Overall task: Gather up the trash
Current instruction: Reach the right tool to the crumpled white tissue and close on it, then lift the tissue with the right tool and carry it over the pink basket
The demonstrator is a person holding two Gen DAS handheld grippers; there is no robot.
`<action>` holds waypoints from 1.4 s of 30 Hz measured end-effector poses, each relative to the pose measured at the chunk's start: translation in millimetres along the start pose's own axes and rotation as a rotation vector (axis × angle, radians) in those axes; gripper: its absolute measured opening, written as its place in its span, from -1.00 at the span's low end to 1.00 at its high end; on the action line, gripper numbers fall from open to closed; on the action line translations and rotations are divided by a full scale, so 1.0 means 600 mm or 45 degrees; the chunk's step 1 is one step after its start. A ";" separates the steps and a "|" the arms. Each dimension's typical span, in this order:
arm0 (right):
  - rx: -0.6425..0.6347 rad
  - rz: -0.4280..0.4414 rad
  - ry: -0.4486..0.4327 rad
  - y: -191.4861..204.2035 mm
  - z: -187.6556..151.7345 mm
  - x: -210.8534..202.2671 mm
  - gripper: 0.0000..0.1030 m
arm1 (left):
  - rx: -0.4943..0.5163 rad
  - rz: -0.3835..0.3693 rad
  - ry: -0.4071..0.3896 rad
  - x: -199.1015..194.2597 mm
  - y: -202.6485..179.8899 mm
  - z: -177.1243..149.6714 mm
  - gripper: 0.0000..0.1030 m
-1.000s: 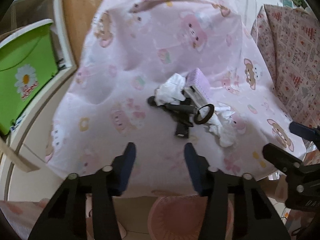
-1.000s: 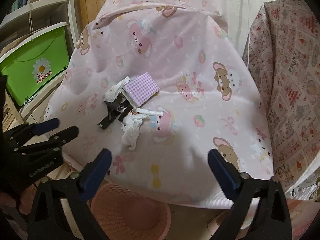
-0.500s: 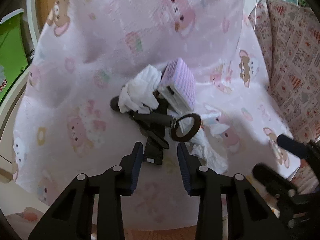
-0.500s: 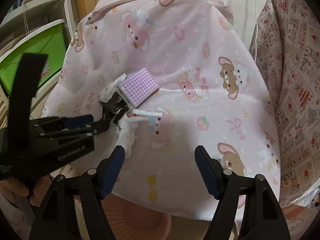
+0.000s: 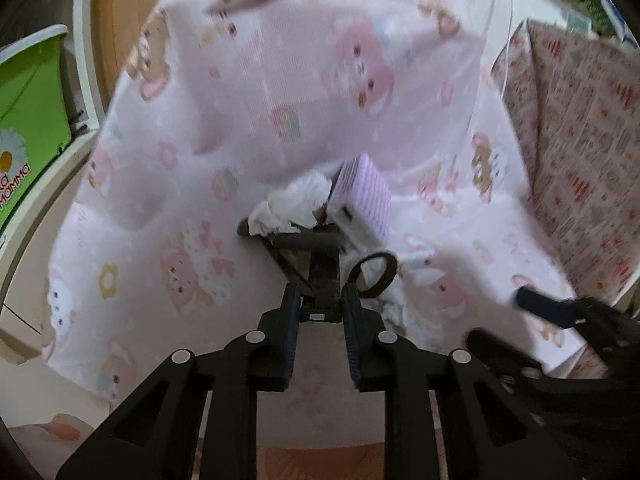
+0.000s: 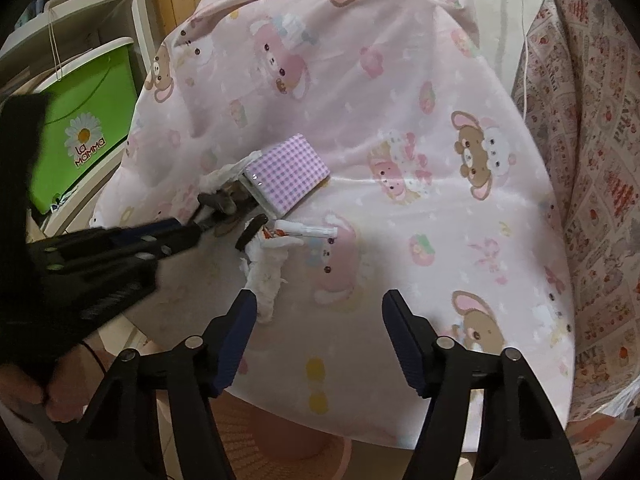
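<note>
On the pink cartoon bedsheet lies a small heap: a black clip-like object with a black ring, a crumpled white tissue, a second tissue, a thin white wrapper and a purple checked box. My left gripper has its fingers closed against the black object's near end. My right gripper is open and empty, just in front of the second tissue.
A pink waste basket stands below the bed edge under both grippers. A green storage box sits on a white shelf to the left. A patterned quilt lies at the right.
My left gripper moved forward onto the heap and its fingers narrowed around the black object. My right gripper moved closer to the tissue and narrowed somewhat.
</note>
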State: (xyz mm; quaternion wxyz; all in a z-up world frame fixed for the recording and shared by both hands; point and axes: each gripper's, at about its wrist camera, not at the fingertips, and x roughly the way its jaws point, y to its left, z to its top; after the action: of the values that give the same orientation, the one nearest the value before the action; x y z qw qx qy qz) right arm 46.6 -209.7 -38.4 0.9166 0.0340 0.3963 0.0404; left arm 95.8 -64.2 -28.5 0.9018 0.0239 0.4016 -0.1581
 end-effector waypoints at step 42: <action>0.028 0.116 0.119 -0.009 -0.024 -0.034 -0.76 | 0.013 0.129 -0.236 -0.158 0.030 -0.049 -0.62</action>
State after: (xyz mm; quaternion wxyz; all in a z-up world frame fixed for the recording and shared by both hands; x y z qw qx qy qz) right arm 22.4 -216.9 -34.0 0.8939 0.0602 0.4372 0.0791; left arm 20.8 -16.6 19.5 0.9418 0.0341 0.3137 -0.1157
